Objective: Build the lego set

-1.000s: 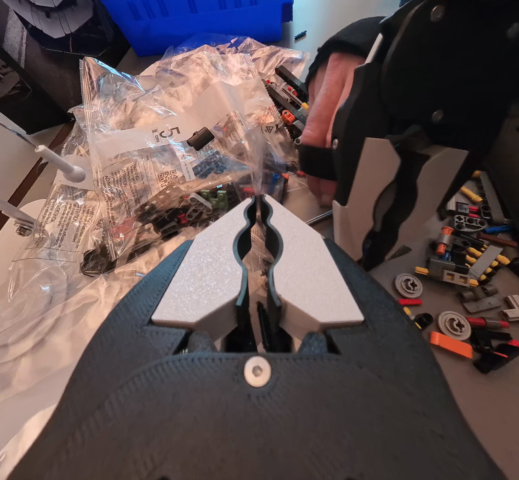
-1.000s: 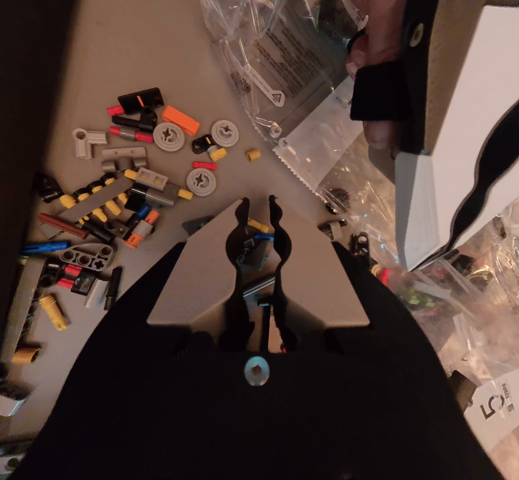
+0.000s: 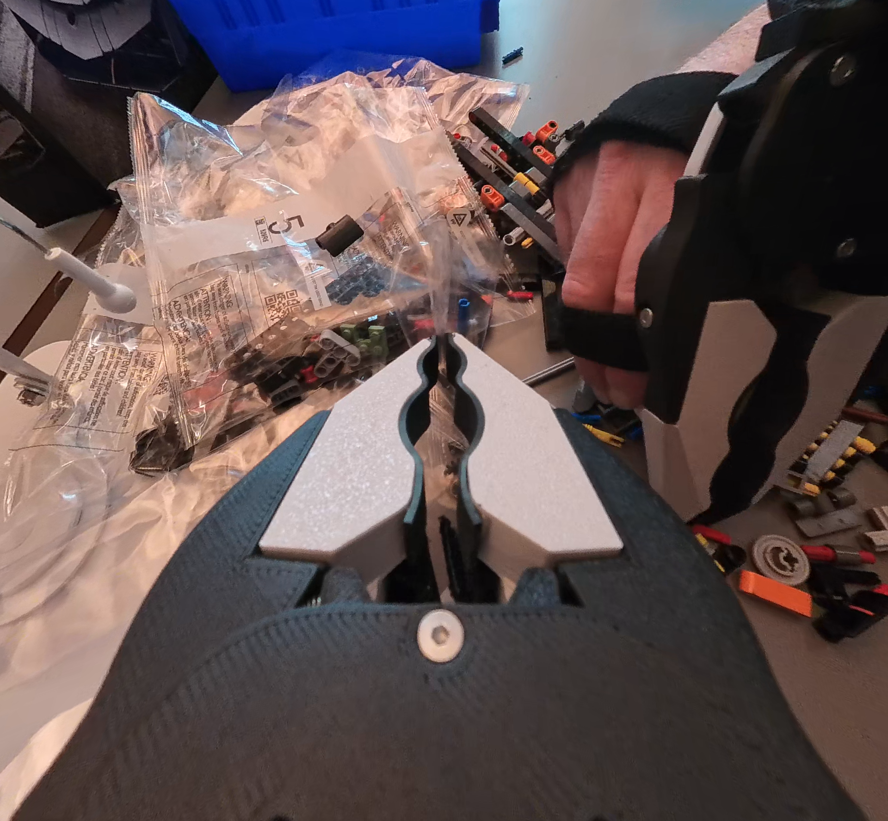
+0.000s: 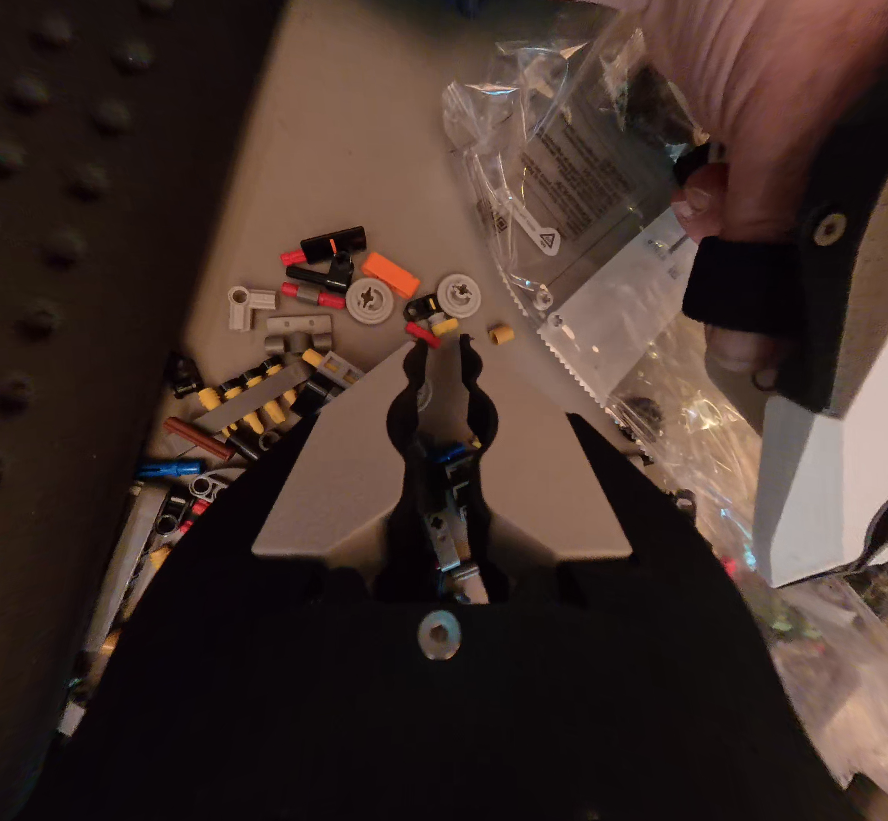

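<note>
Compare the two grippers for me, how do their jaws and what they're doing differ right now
The left gripper has its jaws pinched on a fold of the clear plastic bag; the right gripper has a gap between its jaws and grips nothing. The left points at the pile of bags; the right points down at loose pieces, its tips beside a small red pin. Both share grey fingers with wavy black pads.
</note>
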The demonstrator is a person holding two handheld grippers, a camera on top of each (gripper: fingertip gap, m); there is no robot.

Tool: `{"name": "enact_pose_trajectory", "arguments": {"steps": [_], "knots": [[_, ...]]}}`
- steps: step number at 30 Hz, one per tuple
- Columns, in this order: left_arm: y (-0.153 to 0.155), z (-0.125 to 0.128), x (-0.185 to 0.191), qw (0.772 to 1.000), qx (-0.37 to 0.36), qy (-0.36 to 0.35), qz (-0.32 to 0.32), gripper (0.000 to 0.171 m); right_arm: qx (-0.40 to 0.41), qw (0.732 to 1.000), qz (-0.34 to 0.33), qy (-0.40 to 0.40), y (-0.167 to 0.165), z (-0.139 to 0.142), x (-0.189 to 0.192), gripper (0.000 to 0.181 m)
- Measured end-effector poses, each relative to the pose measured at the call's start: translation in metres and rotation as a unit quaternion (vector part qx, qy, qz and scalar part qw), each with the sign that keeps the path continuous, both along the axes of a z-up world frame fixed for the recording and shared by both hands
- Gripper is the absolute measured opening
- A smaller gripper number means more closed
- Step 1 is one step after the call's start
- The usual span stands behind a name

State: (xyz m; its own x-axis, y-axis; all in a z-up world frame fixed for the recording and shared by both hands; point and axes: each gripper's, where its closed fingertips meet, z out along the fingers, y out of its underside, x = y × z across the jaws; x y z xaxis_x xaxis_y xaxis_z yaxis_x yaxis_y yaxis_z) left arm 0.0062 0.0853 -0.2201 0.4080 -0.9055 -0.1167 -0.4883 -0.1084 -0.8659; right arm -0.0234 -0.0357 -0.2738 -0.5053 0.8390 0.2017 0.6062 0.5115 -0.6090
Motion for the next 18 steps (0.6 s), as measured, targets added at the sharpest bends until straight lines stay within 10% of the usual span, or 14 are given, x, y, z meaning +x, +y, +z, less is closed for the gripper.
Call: {"name": "enact_pose_trajectory", "arguments": {"steps": [18], "knots": [[0.000, -0.001, 0.002, 1.000, -0.002, 0.000, -0.002, 0.000, -0.017, 0.999, -0.024, 0.021, -0.008, 0.001, -0.026, 0.025]]}}
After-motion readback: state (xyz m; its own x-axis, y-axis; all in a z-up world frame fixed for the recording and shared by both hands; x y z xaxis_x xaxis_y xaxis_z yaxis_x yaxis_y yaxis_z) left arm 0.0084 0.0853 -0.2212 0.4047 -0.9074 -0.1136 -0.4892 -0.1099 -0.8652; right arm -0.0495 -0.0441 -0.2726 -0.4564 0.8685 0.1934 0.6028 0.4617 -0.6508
